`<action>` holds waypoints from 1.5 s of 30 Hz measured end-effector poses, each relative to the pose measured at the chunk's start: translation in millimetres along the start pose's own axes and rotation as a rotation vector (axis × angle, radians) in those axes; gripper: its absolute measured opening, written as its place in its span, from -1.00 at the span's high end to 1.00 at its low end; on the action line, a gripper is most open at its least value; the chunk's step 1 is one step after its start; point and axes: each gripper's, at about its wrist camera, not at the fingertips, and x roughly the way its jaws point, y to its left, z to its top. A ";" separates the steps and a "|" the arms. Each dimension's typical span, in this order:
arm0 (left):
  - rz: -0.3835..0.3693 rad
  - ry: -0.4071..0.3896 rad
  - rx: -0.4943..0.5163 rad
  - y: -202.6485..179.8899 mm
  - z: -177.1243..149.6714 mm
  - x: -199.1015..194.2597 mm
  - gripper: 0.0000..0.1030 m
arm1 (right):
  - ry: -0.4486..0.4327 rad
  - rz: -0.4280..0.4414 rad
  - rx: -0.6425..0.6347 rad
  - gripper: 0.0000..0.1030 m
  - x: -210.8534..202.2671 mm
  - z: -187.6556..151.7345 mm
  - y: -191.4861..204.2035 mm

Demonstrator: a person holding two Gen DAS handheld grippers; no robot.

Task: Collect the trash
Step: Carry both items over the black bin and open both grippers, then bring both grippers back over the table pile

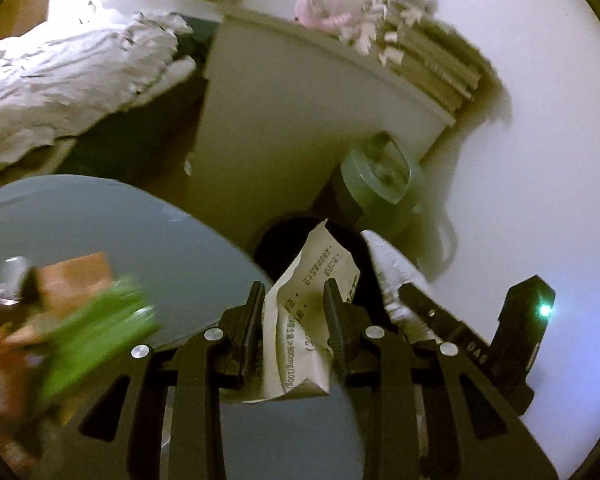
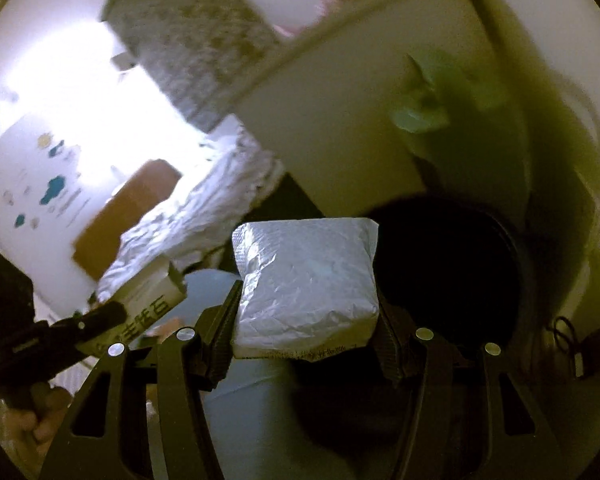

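Right now my left gripper (image 1: 294,300) is pinched on a crumpled printed paper packet (image 1: 300,320), and my right gripper (image 2: 306,312), jaws about half apart, clamps a silvery padded pouch (image 2: 306,276) — both hang near the dark bin mouth (image 2: 444,264). I judge the risk is collision: the two tools sit just beside each other, and a release could drop a piece outside the rim. The grey tabletop (image 1: 120,220) edge and white cabinet (image 1: 300,120) crowd the bin; blurred green litter (image 1: 96,332) waits on the table.
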 end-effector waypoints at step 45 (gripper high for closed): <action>0.387 -0.251 -0.042 89.7 -86.8 -188.2 -0.45 | 0.073 0.298 -0.306 -0.52 -9.8 -69.8 148.5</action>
